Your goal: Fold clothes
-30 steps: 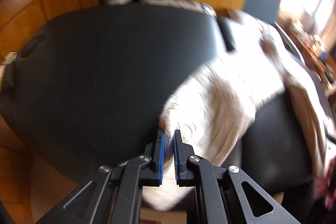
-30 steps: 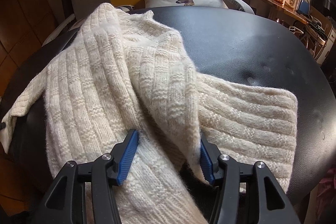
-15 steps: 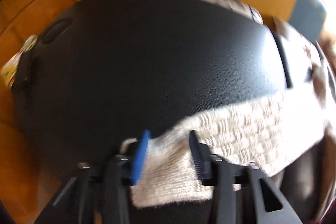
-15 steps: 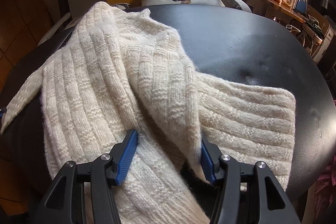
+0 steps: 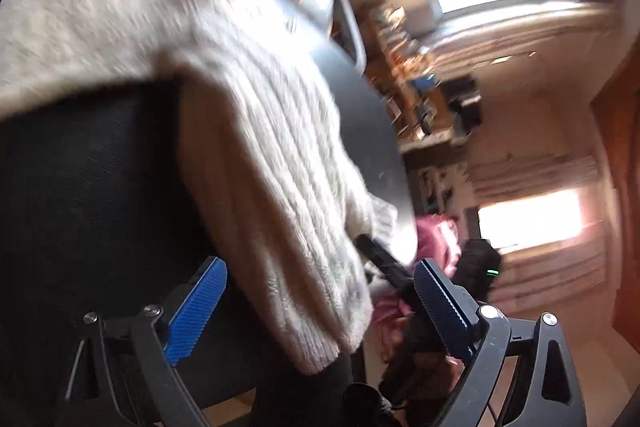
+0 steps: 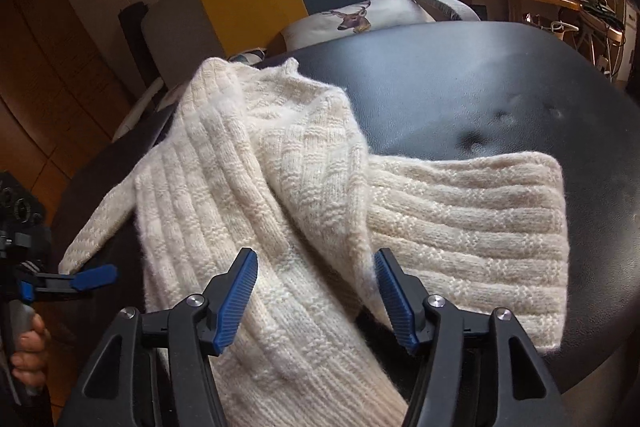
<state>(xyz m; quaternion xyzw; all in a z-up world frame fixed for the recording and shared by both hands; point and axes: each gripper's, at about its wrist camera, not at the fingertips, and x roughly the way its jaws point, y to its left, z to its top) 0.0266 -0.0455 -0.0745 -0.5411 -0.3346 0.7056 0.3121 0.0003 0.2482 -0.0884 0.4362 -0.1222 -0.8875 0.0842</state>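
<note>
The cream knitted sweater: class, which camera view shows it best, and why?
The right wrist view: the cream knitted sweater lies sharp and nearly whole on the black table. The left wrist view shows it blurred and partly cropped.

Cream ribbed sweater (image 6: 304,195), black tabletop (image 6: 460,87)

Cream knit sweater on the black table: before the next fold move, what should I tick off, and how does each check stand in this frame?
1. Left gripper open: ok, jaws spread wide in its own view.
2. Left gripper holding fabric: not ok; its view is motion-blurred, but the sweater only hangs between the open jaws.
3. Right gripper open: ok, jaws apart with knit between them, not pinched.
4. Sweater fully on the table: not ok, its near end droops over the edge.
5. Sweater flat: not ok, a fold lies bunched across the middle.
6. Sleeve positions: cannot tell.
</note>
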